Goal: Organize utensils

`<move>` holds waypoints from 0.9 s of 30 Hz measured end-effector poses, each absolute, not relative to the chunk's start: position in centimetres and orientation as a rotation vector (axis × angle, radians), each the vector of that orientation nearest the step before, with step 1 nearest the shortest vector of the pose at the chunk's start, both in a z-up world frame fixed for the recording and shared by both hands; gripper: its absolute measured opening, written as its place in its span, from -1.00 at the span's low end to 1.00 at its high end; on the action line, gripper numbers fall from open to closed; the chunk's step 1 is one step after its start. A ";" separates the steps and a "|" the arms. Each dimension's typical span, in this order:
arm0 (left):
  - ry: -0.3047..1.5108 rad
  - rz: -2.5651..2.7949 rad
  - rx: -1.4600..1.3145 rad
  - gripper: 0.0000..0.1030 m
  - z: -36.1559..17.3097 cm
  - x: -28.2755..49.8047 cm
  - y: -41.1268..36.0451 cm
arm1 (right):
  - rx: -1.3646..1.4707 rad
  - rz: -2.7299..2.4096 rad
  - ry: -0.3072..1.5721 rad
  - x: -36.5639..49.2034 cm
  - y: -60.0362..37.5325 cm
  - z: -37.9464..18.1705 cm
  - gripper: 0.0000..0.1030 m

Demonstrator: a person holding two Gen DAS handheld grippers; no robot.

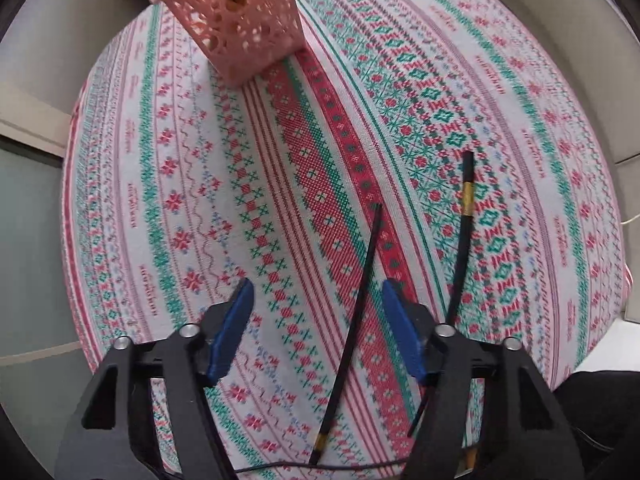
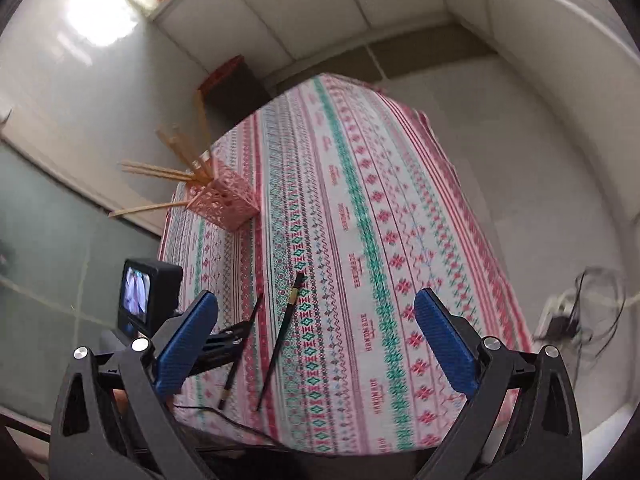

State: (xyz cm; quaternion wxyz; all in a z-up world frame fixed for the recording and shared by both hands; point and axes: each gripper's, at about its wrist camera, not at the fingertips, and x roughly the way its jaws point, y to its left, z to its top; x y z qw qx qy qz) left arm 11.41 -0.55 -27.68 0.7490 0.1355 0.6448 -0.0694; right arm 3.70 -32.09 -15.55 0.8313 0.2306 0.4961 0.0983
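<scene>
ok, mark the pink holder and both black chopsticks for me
pink holder (image 1: 240, 24), left wrist view, lattice wall.
left black chopstick (image 1: 356, 312), left wrist view, mid shaft.
right black chopstick (image 1: 464, 236), left wrist view, shaft below gold band.

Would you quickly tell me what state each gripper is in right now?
Left gripper: open, holding nothing, above one black chopstick.
Right gripper: open, holding nothing.

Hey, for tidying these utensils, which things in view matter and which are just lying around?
For the job:
- two black chopsticks lying on the cloth, first, second
- pink holder with wooden chopsticks already in it
- left hand-held gripper and right hand-held gripper, both open

Just lying about:
- patterned tablecloth
- thin black cable
- power strip on the floor
</scene>
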 end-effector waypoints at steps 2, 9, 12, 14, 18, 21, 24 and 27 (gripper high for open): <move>1.428 -0.161 0.301 0.00 -28.7 11.6 -0.6 | 0.498 0.186 1.099 4.2 -31.8 -17.1 0.87; 1.389 -0.251 0.274 -0.91 -29.0 10.8 0.0 | 0.386 0.155 1.263 5.8 -26.8 -21.7 0.87; 1.365 -0.252 0.269 -0.92 -28.6 9.9 0.9 | 0.374 0.134 1.305 6.7 -25.0 -23.2 0.87; 1.348 -0.256 0.229 -0.92 -27.5 9.3 3.0 | 0.388 0.114 1.338 7.5 -24.1 -24.5 0.87; 1.312 -0.286 0.119 -0.92 -25.3 8.2 6.9 | 0.395 0.069 1.381 9.0 -22.7 -26.4 0.77; 1.272 -0.290 0.053 -0.92 -23.7 7.3 9.5 | 0.349 0.041 1.423 10.0 -21.0 -27.8 0.39; 1.216 -0.279 0.013 -0.92 -21.5 7.2 11.1 | 0.281 -0.012 1.408 10.3 -19.3 -27.8 0.32; 1.150 -0.276 -0.015 -0.92 -19.6 6.7 11.6 | 0.222 -0.048 1.367 10.7 -18.0 -27.7 -0.39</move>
